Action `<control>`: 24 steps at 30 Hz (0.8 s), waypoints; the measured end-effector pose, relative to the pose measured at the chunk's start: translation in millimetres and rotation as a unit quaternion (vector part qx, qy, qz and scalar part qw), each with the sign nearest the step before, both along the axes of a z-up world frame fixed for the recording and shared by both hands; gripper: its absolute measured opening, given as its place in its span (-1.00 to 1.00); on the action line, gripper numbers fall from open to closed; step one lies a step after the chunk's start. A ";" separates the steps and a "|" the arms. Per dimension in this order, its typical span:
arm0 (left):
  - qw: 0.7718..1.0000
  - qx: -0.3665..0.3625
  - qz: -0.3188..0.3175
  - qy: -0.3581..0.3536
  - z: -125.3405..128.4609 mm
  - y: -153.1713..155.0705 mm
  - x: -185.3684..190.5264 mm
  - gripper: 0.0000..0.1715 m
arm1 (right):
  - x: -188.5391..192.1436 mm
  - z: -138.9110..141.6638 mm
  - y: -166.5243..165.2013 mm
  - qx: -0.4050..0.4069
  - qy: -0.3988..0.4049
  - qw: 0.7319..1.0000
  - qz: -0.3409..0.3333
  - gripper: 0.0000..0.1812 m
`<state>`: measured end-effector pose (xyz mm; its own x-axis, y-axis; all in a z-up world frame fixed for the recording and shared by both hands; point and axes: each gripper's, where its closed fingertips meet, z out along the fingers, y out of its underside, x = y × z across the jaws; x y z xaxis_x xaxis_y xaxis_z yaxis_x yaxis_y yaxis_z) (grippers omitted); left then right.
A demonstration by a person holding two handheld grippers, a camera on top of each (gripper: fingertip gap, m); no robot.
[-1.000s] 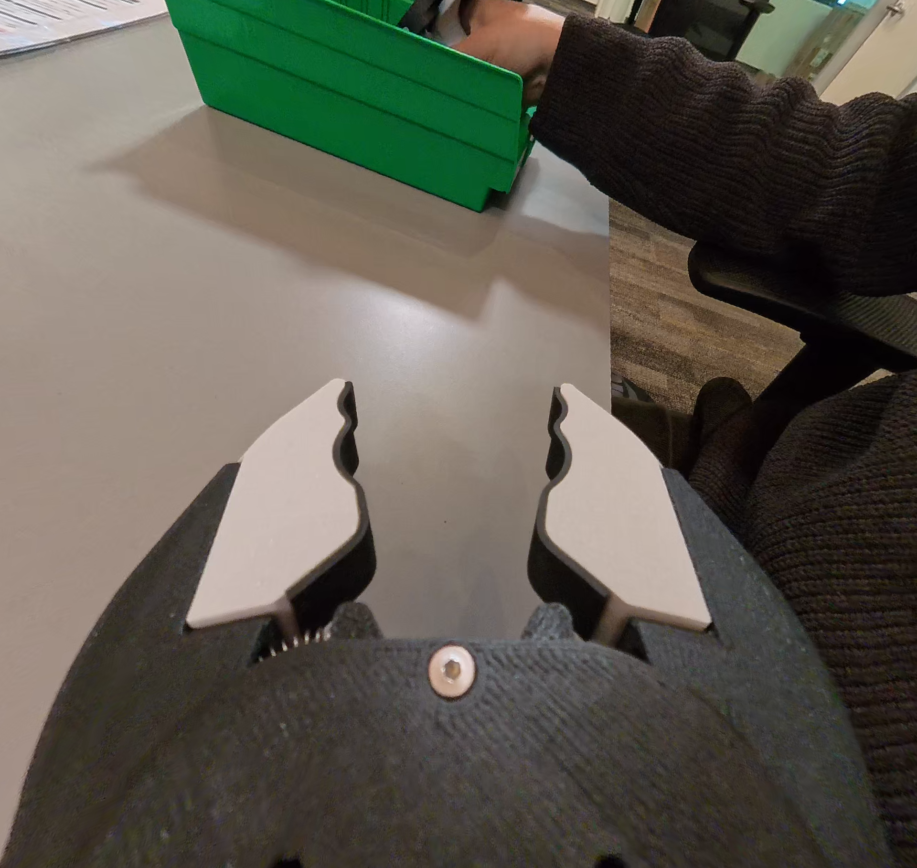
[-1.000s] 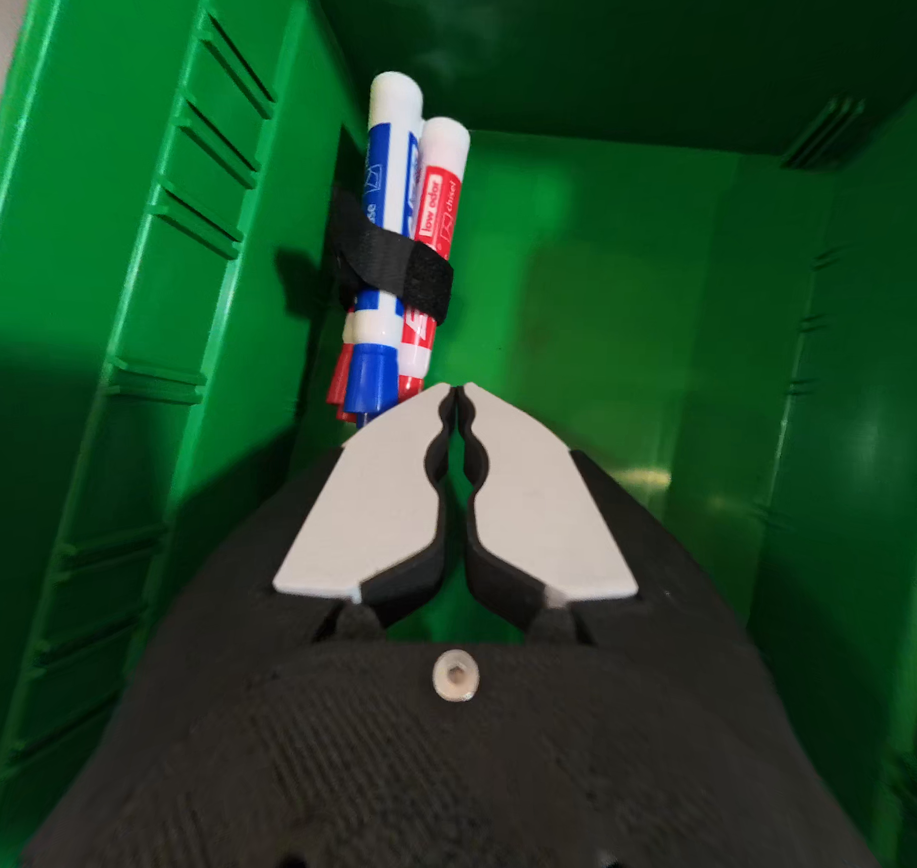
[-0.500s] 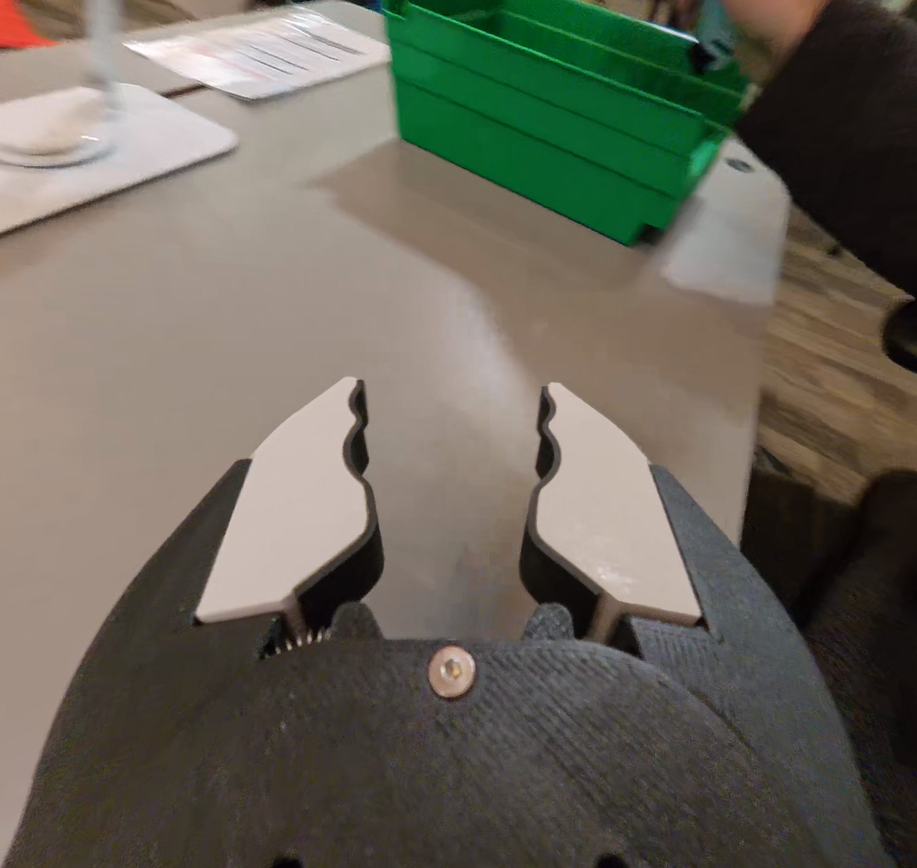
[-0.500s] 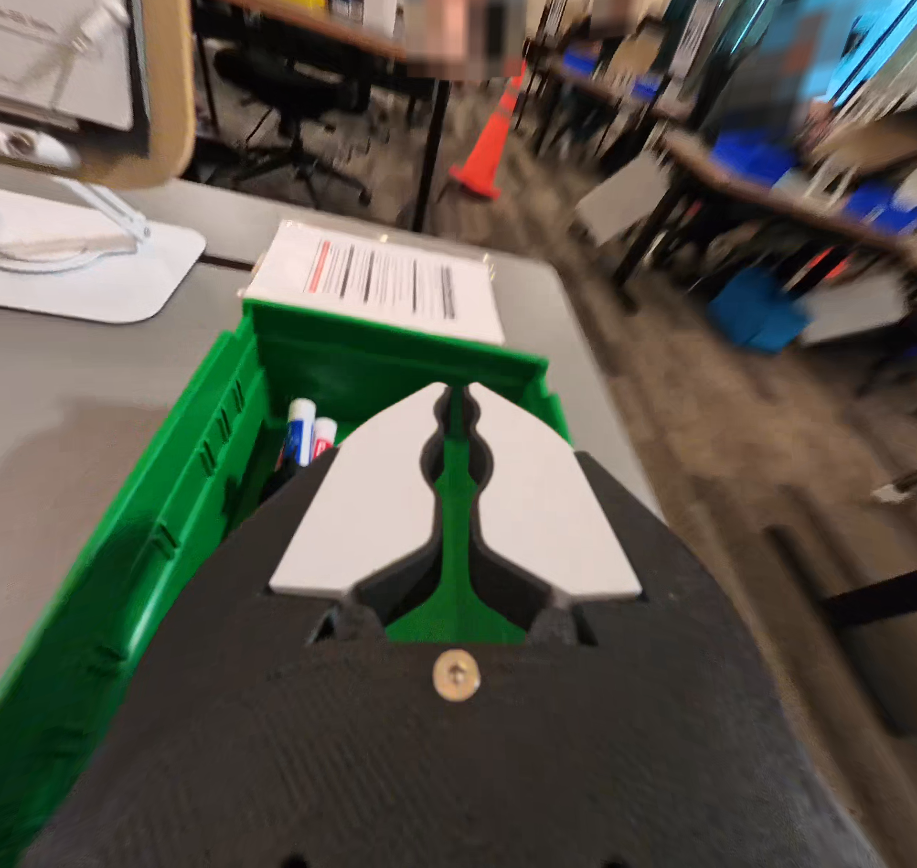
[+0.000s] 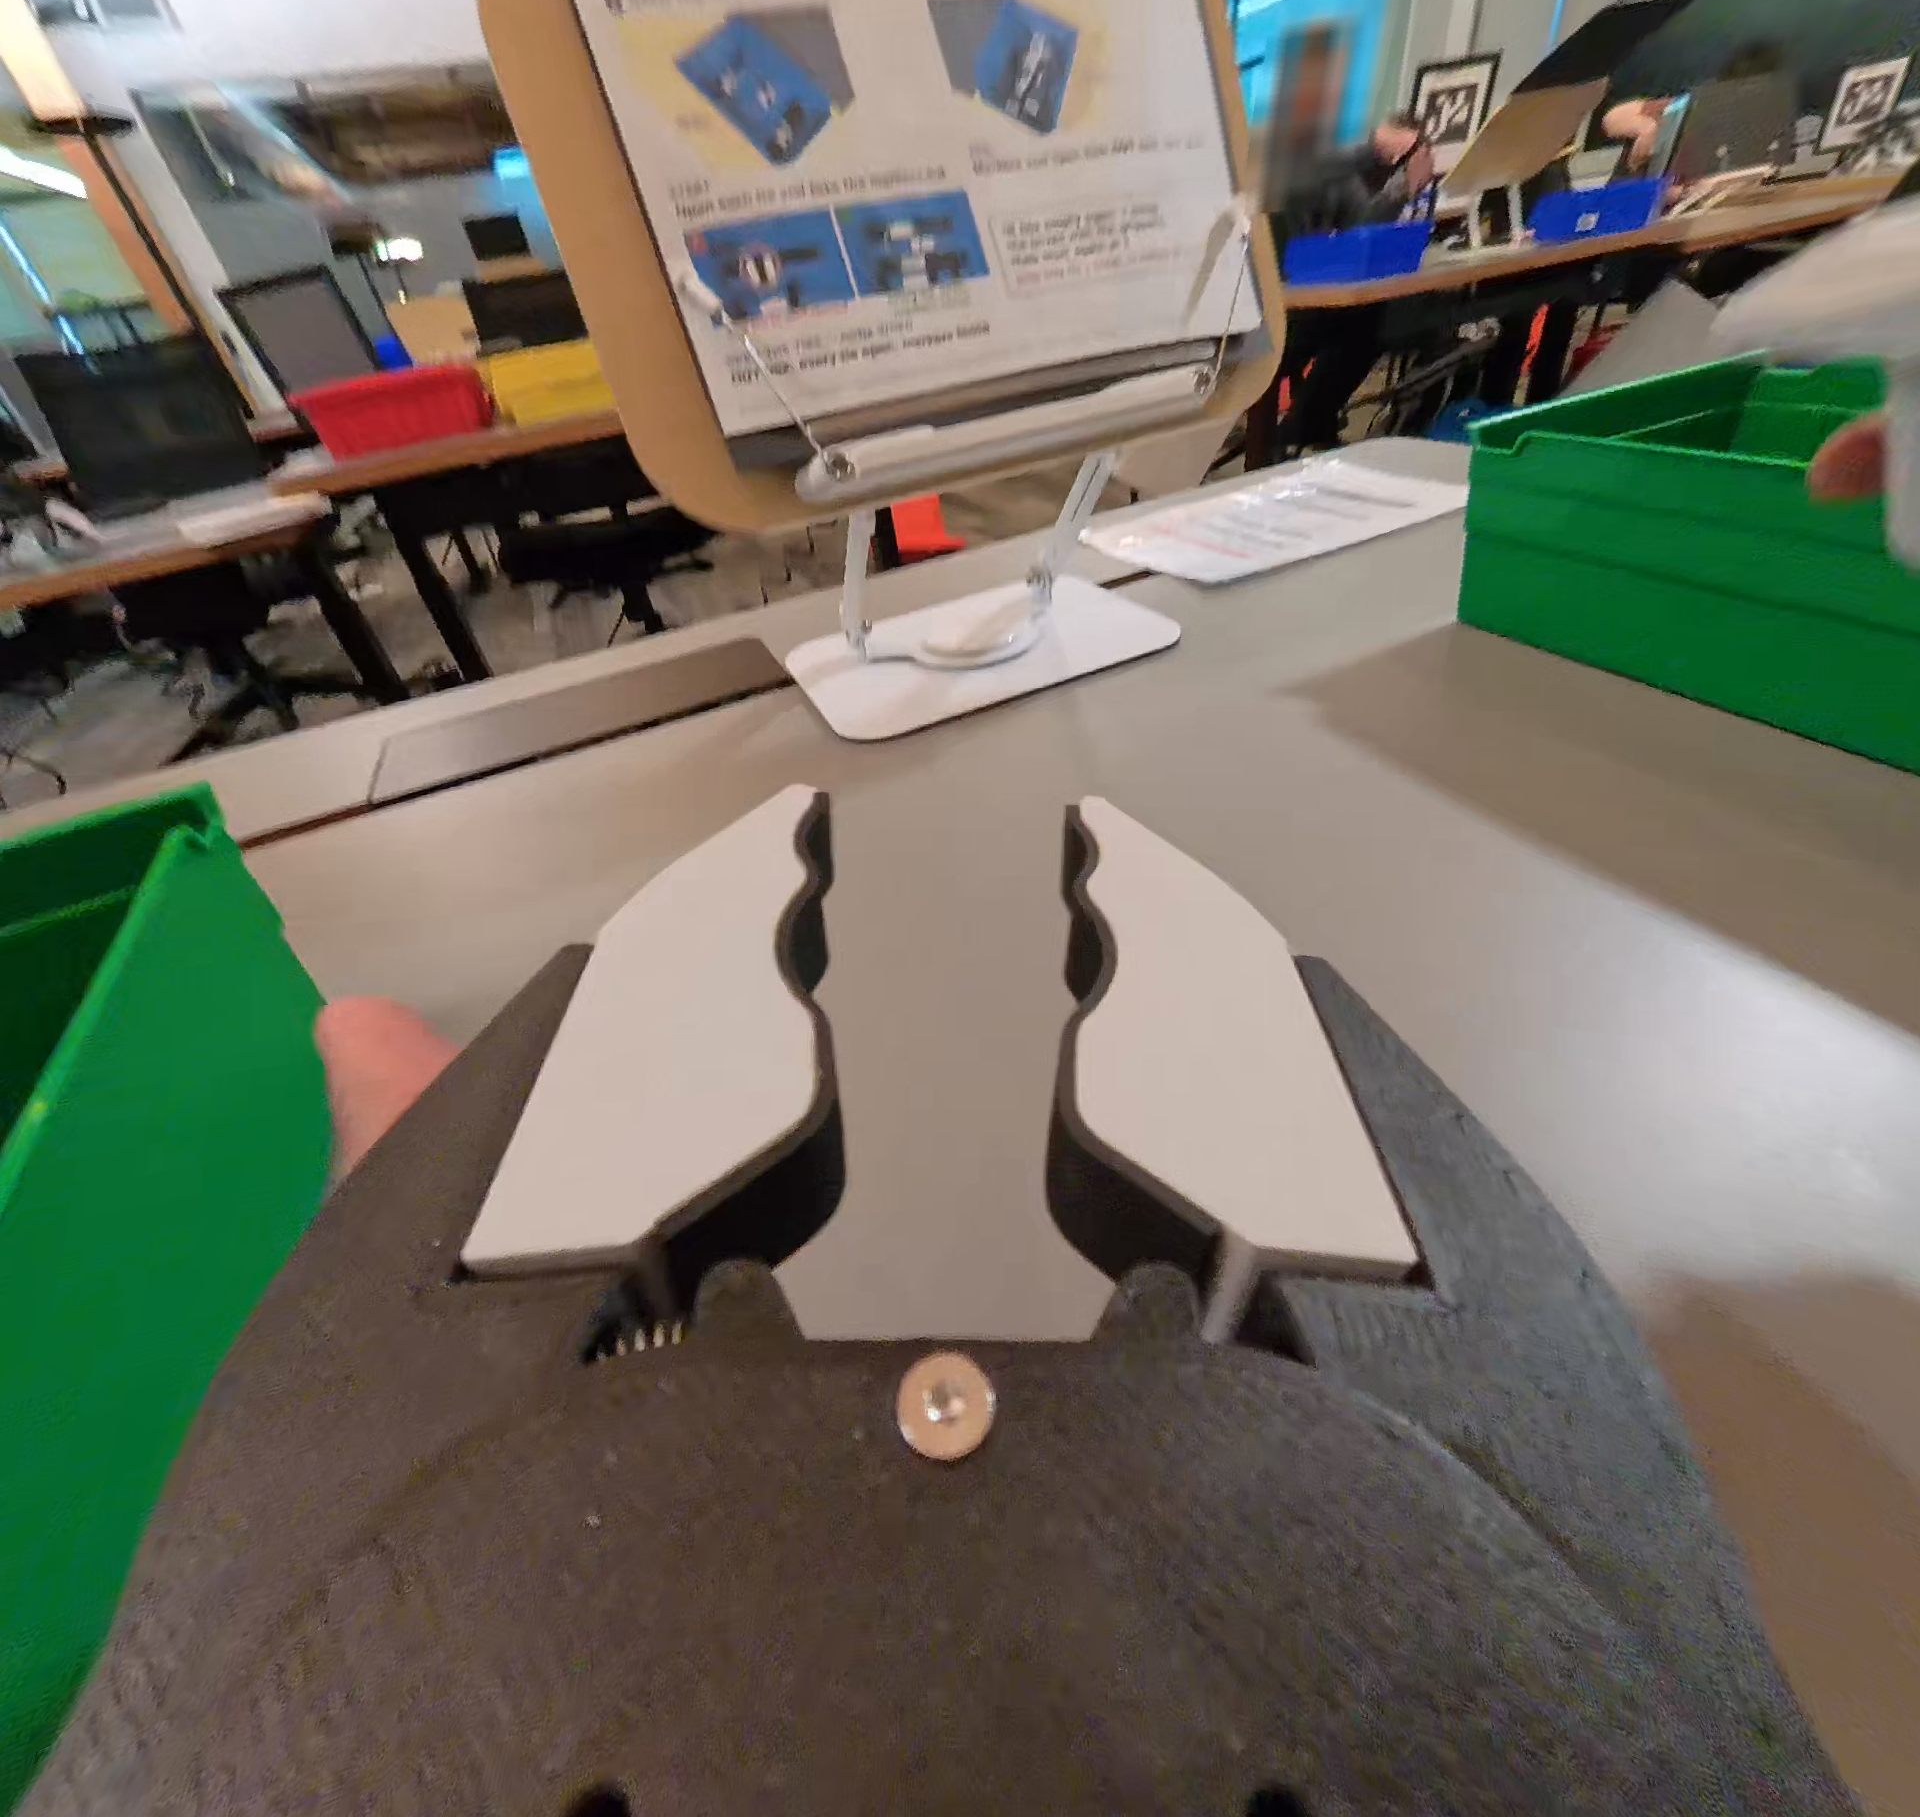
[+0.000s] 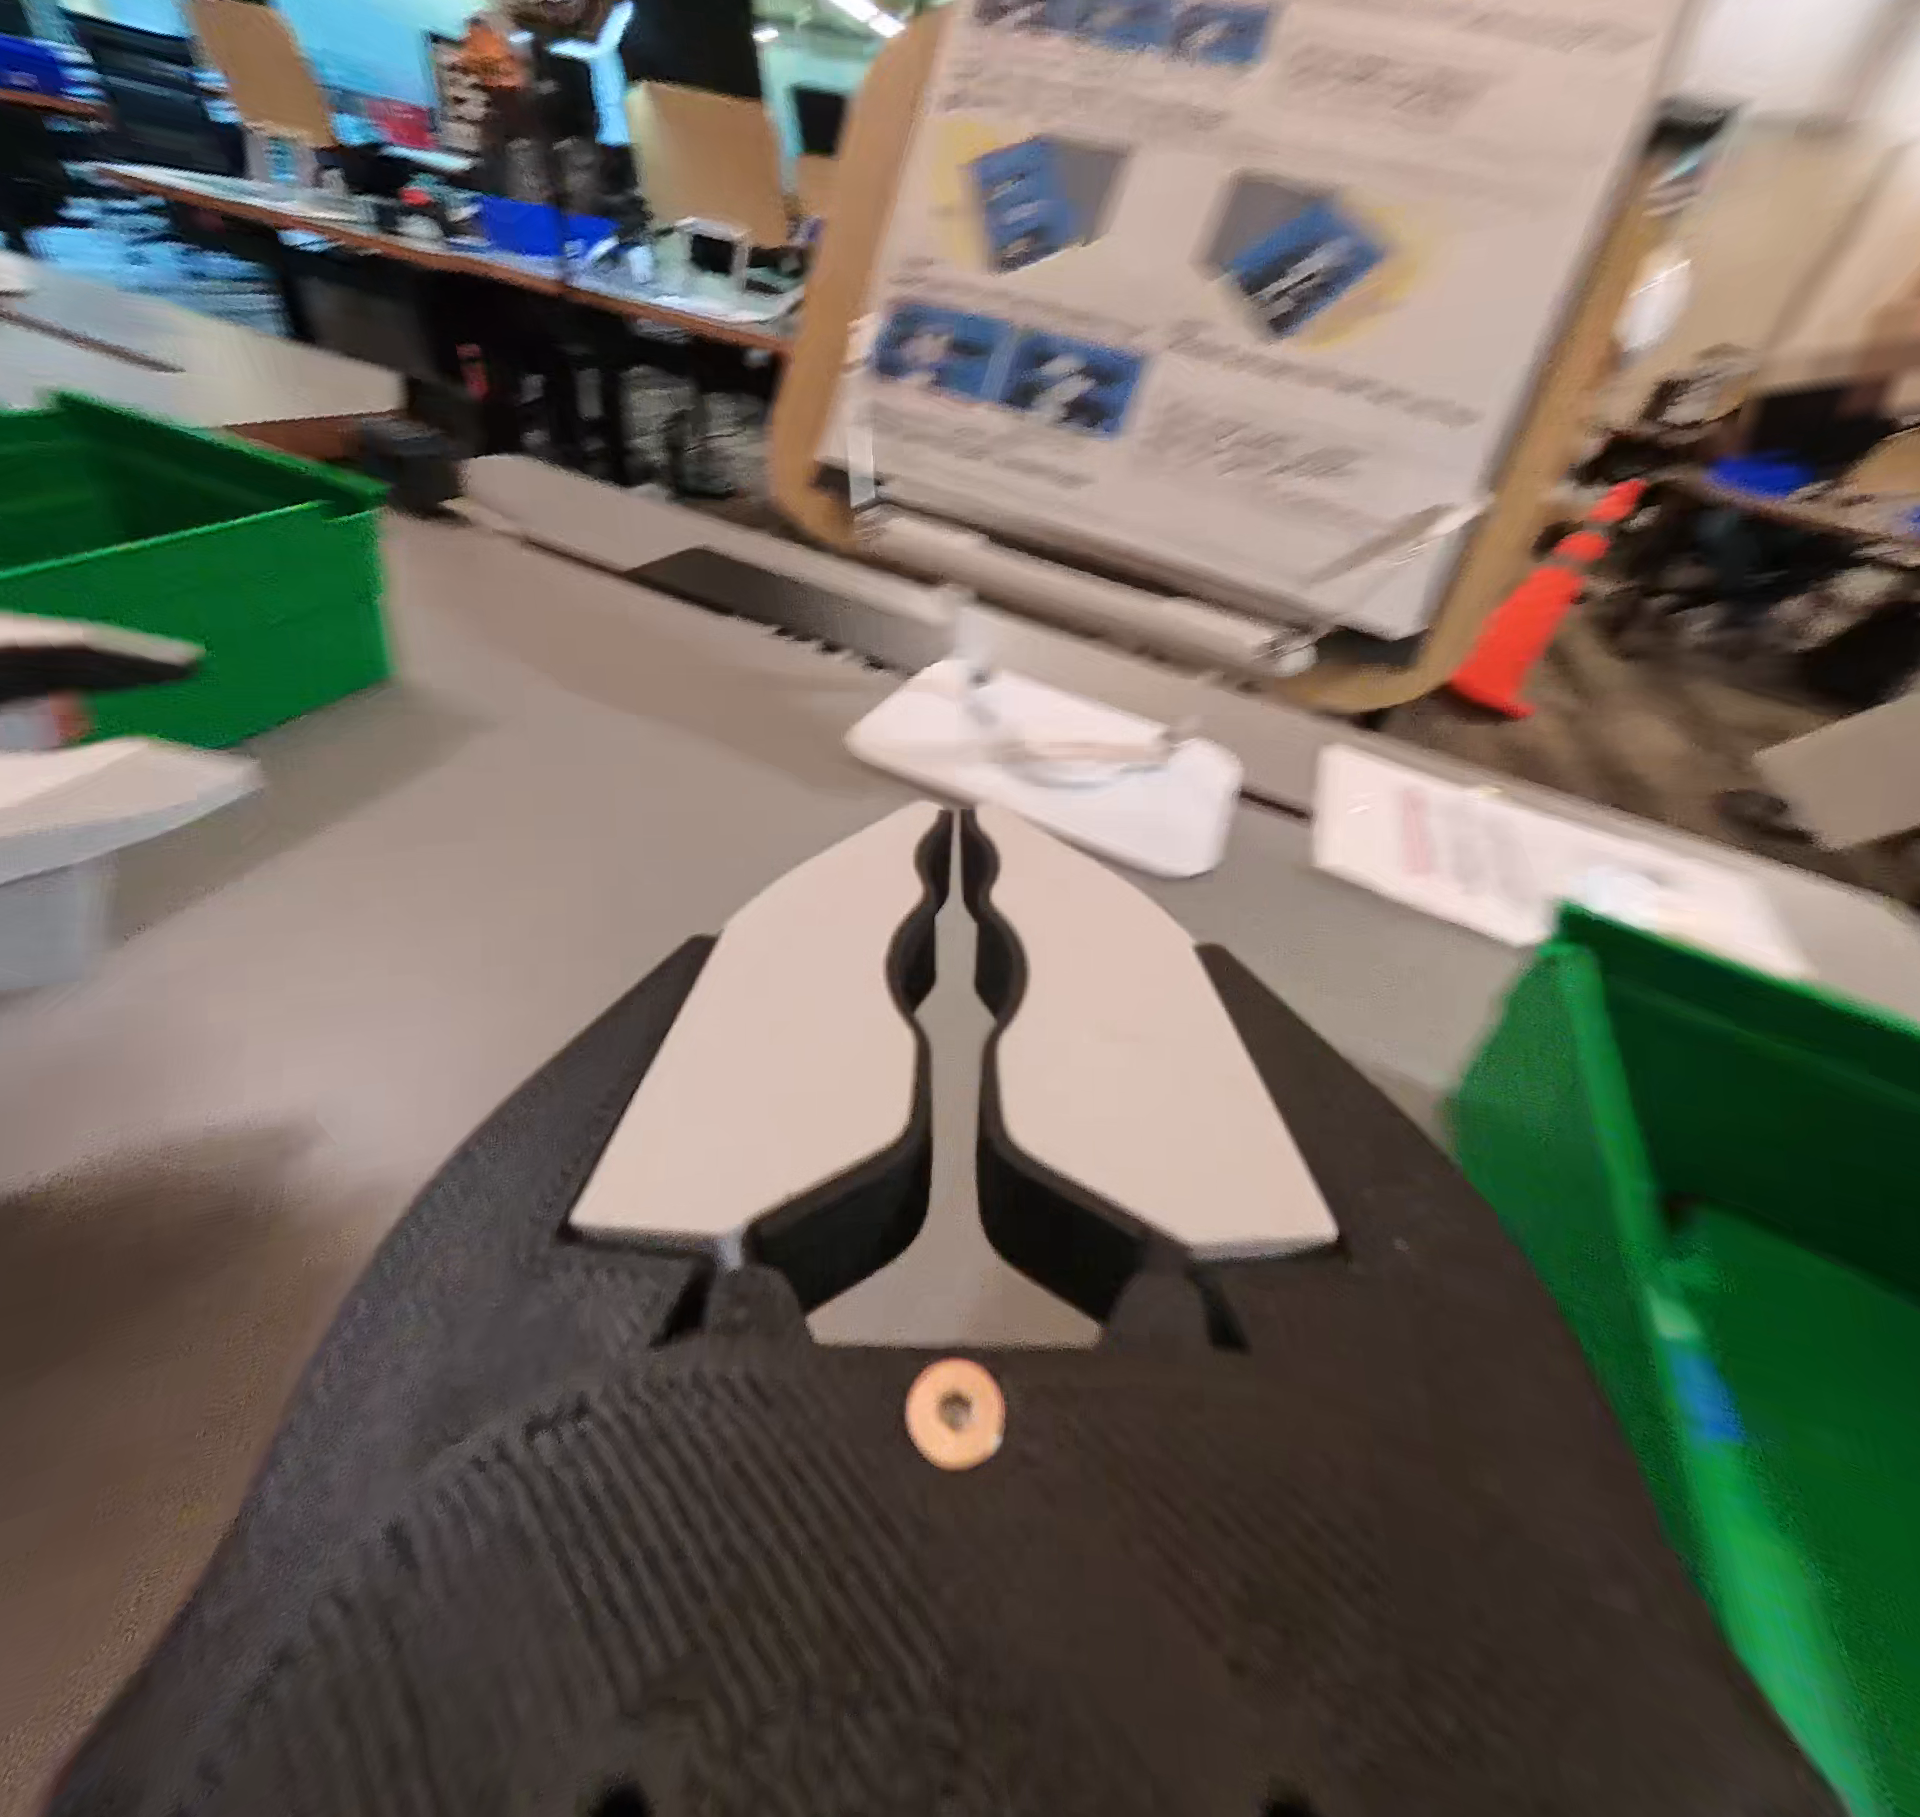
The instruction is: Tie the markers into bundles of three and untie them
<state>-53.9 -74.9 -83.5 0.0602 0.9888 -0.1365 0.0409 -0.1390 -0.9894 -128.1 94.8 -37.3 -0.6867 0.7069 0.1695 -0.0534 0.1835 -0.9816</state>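
1. Left gripper (image 5: 945, 811): fingers apart, nothing between them, only bare grey worktop (image 5: 1455, 936) showing through the gap. It hangs just above the worktop, pointed at the document stand (image 5: 914, 209).
2. Right gripper (image 6: 956, 817): fingers together, tips almost touching, nothing held. Also over the worktop and aimed at the stand's white base (image 6: 1091, 780).
3. Green bin on the left (image 5: 125, 1092): just beside the left gripper; a fingertip (image 5: 374, 1061) shows between the bin wall and the gripper body. The right wrist view has it farther off at the left edge (image 6: 208, 562).
4. Green bin on the right (image 5: 1683, 541): well apart from the left gripper, at the far right of the worktop. In the right wrist view it sits close beside the right gripper (image 6: 1662, 1196). Contents can't be made out in either view.
5. Stand holds a printed sheet with blue pictures, tilted back on thin metal legs, roughly midway between the two bins.
6. Laminated paper sheet (image 5: 1268, 520) lies flat on the worktop between the stand's base and the right bin.
7. Right wrist view is motion-blurred; the blurred grey shape at its left edge is probably the other gripper, can't confirm.
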 end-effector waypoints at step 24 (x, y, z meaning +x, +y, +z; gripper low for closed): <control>0.998 0.047 0.032 -0.002 5.8 -12.8 108.3 -0.49 | 102.0 -79.9 -82.3 -0.072 -0.247 0.935 0.244 -0.43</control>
<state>54.4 -87.7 -77.7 -0.0039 0.9990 -0.0437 0.0504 -0.0434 -0.9978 -26.1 12.5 -117.1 -0.9027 0.2796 -0.3270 0.3708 0.1202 -0.9209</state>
